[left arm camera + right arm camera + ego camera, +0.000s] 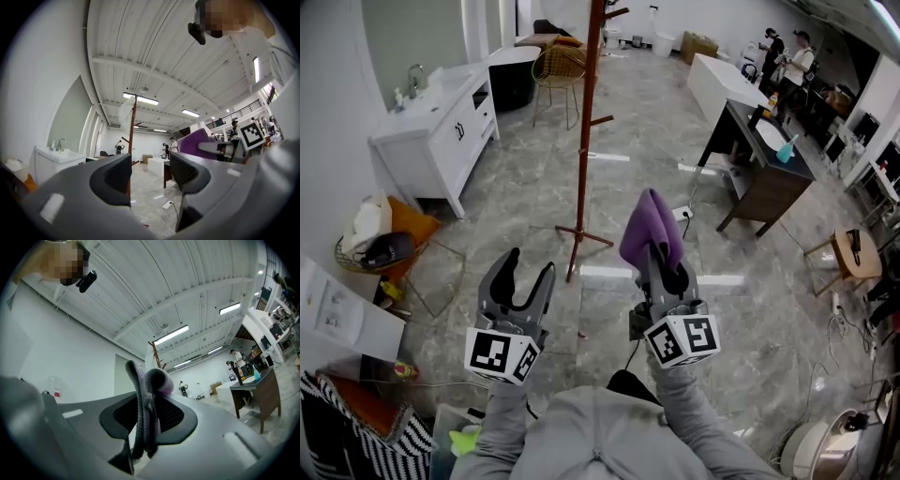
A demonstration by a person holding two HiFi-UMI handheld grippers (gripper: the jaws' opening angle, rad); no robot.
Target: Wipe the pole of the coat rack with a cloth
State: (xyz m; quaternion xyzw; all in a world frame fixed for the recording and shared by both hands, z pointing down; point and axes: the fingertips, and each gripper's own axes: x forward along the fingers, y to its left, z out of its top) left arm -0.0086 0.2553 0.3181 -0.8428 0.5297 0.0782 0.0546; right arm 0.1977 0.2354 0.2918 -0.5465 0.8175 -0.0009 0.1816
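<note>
Left gripper (pixel 530 274): lower left of centre in the head view, fingers (pixel 510 262) released and spread, with only floor and the distant room showing between them in the left gripper view. Right gripper (pixel 662 264): lower right of centre, fingers clenched on a purple cloth (pixel 650 225). The cloth is folded into a bunch that rises above the fingertips; in the right gripper view it stands upright, pinched between the two pads. Coat rack (pixel 586 122): reddish-brown wooden pole with short side pegs, upright on splayed feet on the grey marble-pattern floor (pixel 516 197). It runs from the top of the frame to the centre, above and between the two grippers. The cloth is near the foot of the rack, to its right, and apart from the pole. White sink cabinet (pixel 441 131): upper left, against the wall, with a tap on top. Wire chair (pixel 558 67): top centre, left of the pole. Dark table (pixel 759 178): upper right, carrying a teal bottle. Round wooden stool (pixel 853 253): right edge. Power strip (pixel 682 214): on the floor, just right of the cloth.
</note>
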